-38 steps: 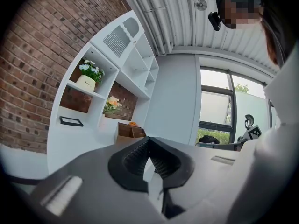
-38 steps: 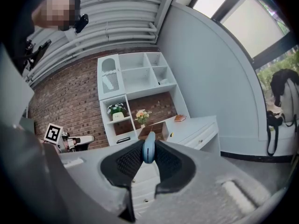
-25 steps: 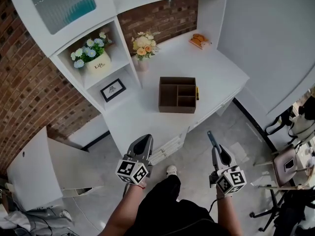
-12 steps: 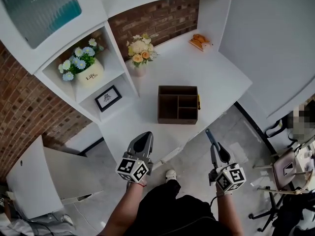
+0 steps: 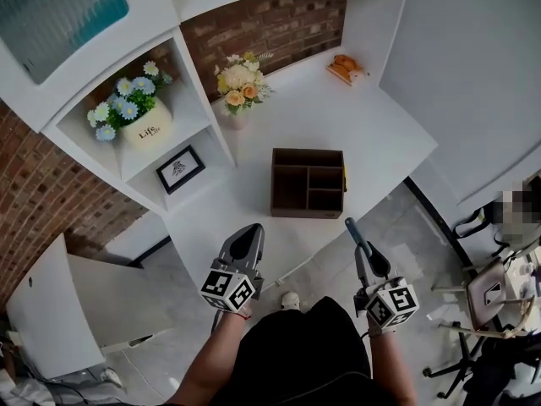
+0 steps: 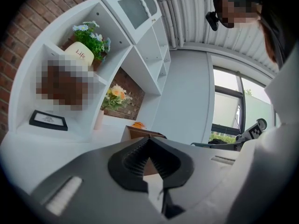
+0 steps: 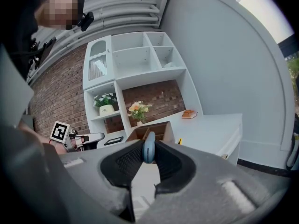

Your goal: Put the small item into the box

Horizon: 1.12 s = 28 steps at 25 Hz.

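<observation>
A brown box [image 5: 308,151] with several compartments stands on the white desk [image 5: 372,134]. It also shows past the jaws as the box [image 6: 136,132] and the box [image 7: 163,130]. My right gripper [image 5: 352,230] hovers over the floor just in front of the desk, below the box's right corner. It is shut on a small blue item [image 7: 148,149], which sticks out at the tip as the blue item [image 5: 349,223]. My left gripper [image 5: 246,233] hangs at the desk's front edge, shut with nothing between its jaws [image 6: 149,143].
A small yellow object [image 5: 342,166] lies against the box's right side. A vase of flowers [image 5: 236,85] and an orange thing [image 5: 344,66] stand at the back of the desk. Shelves at left hold a flower pot [image 5: 141,122] and a picture frame [image 5: 179,169]. A chair [image 5: 490,288] stands at right.
The view has shifted, and the desk and box now sit a little lower in the picture, closer to both grippers. Both grippers stay shut, the right still on the blue item.
</observation>
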Motion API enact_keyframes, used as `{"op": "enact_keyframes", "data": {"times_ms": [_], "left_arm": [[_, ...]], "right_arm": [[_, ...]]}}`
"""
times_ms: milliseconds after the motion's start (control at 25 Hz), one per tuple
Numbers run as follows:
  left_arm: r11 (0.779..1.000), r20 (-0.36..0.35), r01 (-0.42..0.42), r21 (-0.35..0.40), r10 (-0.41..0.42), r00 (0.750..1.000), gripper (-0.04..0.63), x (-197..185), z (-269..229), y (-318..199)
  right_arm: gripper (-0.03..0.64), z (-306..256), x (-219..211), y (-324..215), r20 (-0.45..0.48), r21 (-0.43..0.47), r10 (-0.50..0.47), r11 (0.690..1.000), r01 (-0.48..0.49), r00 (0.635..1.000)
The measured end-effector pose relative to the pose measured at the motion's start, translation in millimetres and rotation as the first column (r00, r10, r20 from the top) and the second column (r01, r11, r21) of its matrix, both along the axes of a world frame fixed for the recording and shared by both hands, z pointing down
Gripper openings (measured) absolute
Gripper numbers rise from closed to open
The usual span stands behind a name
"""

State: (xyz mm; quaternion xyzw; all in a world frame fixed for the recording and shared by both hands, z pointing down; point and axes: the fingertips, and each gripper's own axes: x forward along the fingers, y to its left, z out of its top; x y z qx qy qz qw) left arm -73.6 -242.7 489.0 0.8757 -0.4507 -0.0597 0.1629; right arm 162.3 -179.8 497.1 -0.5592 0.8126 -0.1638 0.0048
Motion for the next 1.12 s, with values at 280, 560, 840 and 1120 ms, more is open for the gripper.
{"op": "enact_keyframes", "data": {"times_ms": [280, 560, 840, 1120], "left_arm": [[1.000, 0.006, 0.011, -0.021, -0.011, 1.000, -0.003, -5, 8, -5], [0.998, 0.006, 0.057, -0.023, -0.057, 0.998, -0.003, -12, 8, -24], [0.994, 0.007, 0.101, -0.034, -0.101, 0.995, -0.003, -15, 9, -46], [0.988, -0.006, 0.150, -0.034, -0.151, 0.989, -0.003, -23, 7, -63]], "right_arm": [[0.067, 3, -2, -18, -0.050, -0.012, -0.055, 0.998, 0.054, 0.997], [0.067, 5, -12, -55, -0.160, -0.020, -0.188, 0.982, 0.187, 0.969], [0.067, 15, -36, -79, -0.288, -0.080, -0.346, 0.938, 0.337, 0.893], [0.067, 25, -51, -97, -0.367, -0.156, -0.442, 0.896, 0.415, 0.818]]}}
